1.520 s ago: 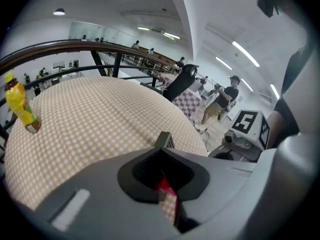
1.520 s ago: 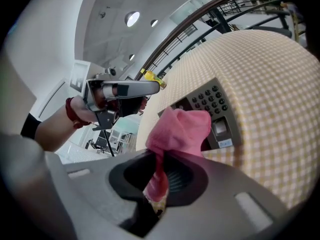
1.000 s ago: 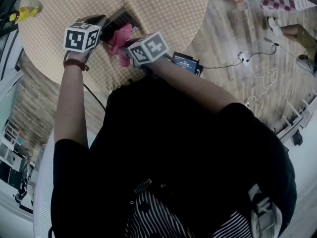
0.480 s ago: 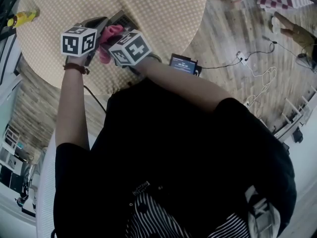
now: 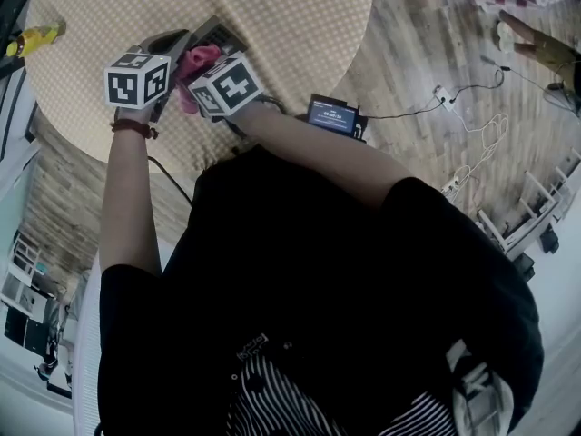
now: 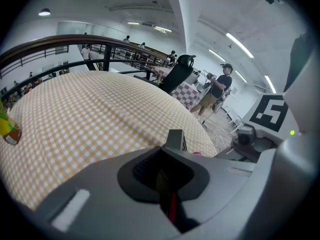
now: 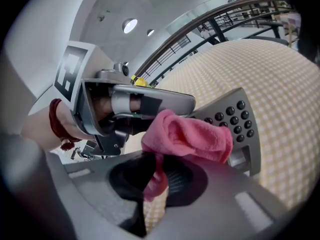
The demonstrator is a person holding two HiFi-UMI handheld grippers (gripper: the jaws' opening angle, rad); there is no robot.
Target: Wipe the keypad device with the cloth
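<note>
Yellow-checked covering lies over the round table [image 5: 300, 25], with a yellow bottle [image 5: 32, 36] at its far left edge, well apart from the work. The left gripper [image 6: 164, 176] has its jaws clamped on one edge of the grey keypad device [image 7: 235, 119], which seems held at a tilt, probably to steady it and present the keys. To its right, the right gripper [image 7: 157, 176] pinches a pink cloth [image 7: 192, 134]; the bunched free end rests on the device beside the keys, placed for wiping.

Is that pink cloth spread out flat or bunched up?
Bunched up: the pink cloth is a crumpled wad pinched in the right gripper, whose jaws are shut on it, over the keypad device.
</note>
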